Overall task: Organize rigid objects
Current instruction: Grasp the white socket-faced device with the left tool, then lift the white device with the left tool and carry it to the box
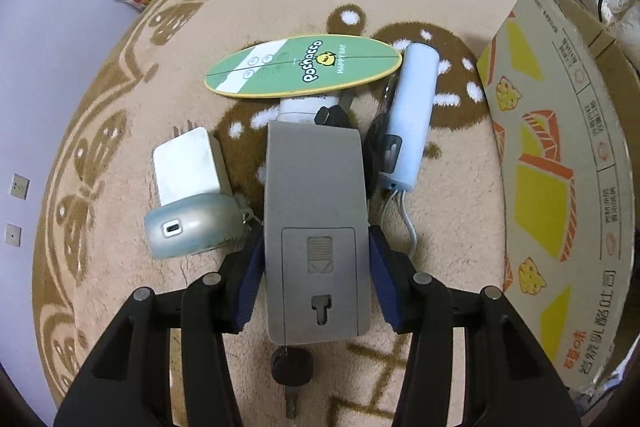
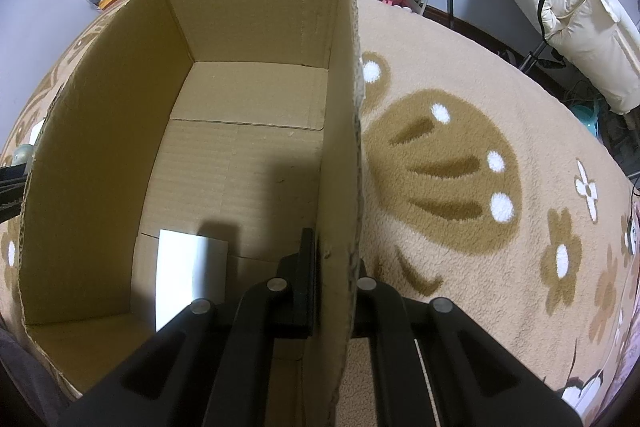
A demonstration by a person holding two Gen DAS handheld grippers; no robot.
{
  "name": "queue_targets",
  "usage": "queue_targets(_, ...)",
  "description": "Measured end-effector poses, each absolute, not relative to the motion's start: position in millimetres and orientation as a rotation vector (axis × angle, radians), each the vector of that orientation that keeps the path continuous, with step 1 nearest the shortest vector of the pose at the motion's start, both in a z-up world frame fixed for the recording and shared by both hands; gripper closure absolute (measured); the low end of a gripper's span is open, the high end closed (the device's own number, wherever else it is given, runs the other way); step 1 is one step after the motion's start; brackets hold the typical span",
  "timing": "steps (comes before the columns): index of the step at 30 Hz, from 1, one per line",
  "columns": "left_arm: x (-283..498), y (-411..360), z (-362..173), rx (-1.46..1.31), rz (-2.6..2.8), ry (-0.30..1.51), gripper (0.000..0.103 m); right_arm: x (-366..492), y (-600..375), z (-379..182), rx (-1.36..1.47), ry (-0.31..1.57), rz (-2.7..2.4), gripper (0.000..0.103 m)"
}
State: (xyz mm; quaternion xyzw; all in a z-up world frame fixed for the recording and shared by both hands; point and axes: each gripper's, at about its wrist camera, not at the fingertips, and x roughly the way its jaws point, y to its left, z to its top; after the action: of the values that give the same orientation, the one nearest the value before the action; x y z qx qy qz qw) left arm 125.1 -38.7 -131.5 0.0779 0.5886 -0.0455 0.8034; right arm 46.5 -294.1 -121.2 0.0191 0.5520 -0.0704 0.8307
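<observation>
My left tongs (image 1: 316, 259) held the flat grey plastic remote (image 1: 316, 211); my right tongs (image 2: 334, 279) pinched the brown cardboard box (image 2: 340, 87) wall. Next, I judged, carry it rightward into the box.

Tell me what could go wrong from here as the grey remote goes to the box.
1. The left hand-held gripper holds only the near end of the grey remote, so it could tip on lifting.
2. Its far end lies among the white tube and other things, which may get dragged.
</observation>
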Motion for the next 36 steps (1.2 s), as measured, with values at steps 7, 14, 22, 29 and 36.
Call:
queue_targets(7,123,-39,-142,0.239,-0.051,1.302,0.055,46,-294,-121,0.038,1.171,-0.149,0.096)
queue_targets(14,125,-33,-143,0.232,-0.061,1.335,0.055,46,-294,-121,0.037,1.171,-0.149,0.096)
queue_targets(22,123,-38,-151,0.278,-0.033,1.326,0.055,46,-294,-121,0.038,1.171,-0.149,0.096)
queue_targets(29,120,-37,-137,0.264,-0.029,1.286,0.056,46,-293,-121,0.037,1.17,-0.15,0.096)
queue_targets(36,112,-38,-106,0.232,-0.048,1.205,0.056,46,-293,-120,0.034,1.17,-0.15,0.096)
